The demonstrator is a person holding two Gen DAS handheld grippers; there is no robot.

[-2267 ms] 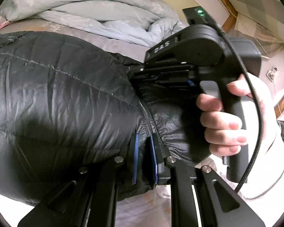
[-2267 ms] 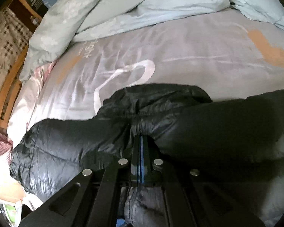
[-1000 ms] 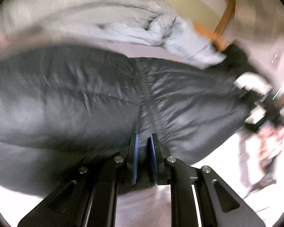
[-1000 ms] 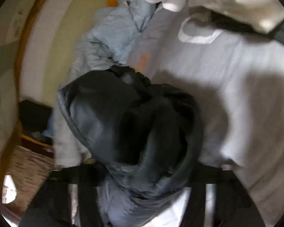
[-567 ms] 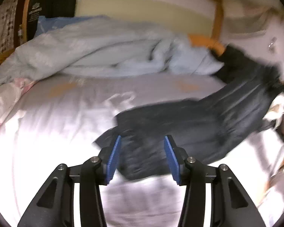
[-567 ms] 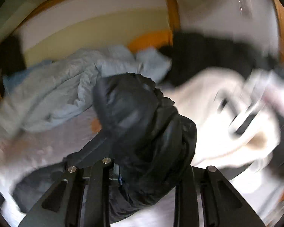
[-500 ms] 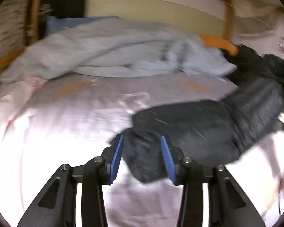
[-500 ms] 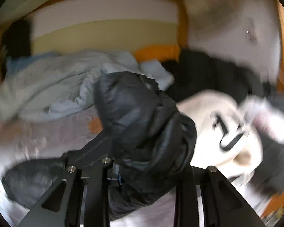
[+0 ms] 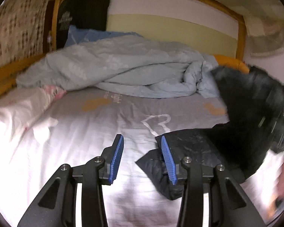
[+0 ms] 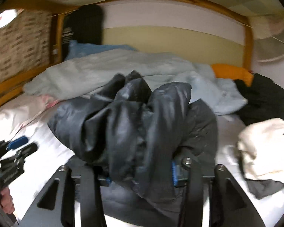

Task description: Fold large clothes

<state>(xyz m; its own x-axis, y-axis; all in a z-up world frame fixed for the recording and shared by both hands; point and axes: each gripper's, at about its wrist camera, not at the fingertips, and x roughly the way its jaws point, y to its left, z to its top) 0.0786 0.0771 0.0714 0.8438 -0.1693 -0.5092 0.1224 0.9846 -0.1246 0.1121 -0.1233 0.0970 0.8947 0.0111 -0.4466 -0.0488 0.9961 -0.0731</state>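
Left wrist view: left gripper (image 9: 142,158) spread wide over the bed sheet (image 9: 70,147), nothing between its blue pads. Black puffer jacket (image 9: 202,151) lies on the sheet just right of the right pad, rising toward the frame's right edge. Light blue duvet (image 9: 123,70) bunched at the headboard.

Right wrist view: right gripper (image 10: 140,176) pinching a thick bunched fold of jacket (image 10: 138,124), lifted above the sheet. Cream garment (image 10: 265,147) on the right.

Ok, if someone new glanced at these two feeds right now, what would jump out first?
The black puffer jacket, bunched in a heap over the right gripper and filling that view. Then the left gripper, blue pads wide apart and empty over the pale bedsheet, with the crumpled light-blue duvet behind.
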